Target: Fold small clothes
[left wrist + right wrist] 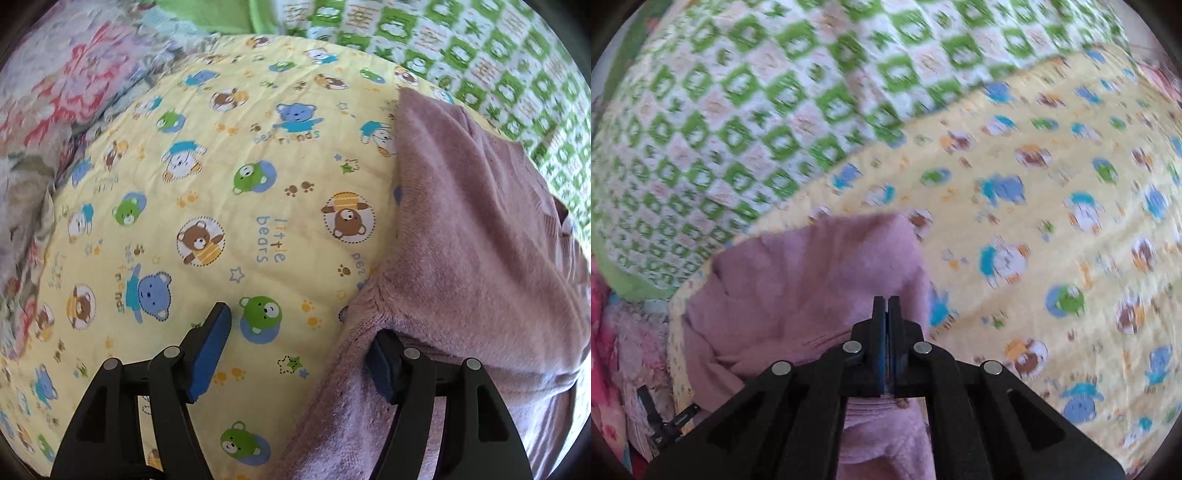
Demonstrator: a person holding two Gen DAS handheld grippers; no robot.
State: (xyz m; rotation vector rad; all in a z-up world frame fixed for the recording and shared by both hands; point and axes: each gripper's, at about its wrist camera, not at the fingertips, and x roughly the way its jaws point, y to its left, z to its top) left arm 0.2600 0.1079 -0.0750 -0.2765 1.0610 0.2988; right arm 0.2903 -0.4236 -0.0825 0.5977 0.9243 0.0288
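One pink garment (480, 229), one yellow bear-print quilt (229, 177), one green-checked blanket (498, 48), one floral cloth (74, 81), two grippers.

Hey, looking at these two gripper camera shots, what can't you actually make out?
- Left wrist view: the mauve knit garment drapes over one finger of the left hand-held gripper, hiding its tip.
- Right wrist view: motion blur smears the yellow bear-print quilt; whether the shut right hand-held gripper pinches fabric is unclear.
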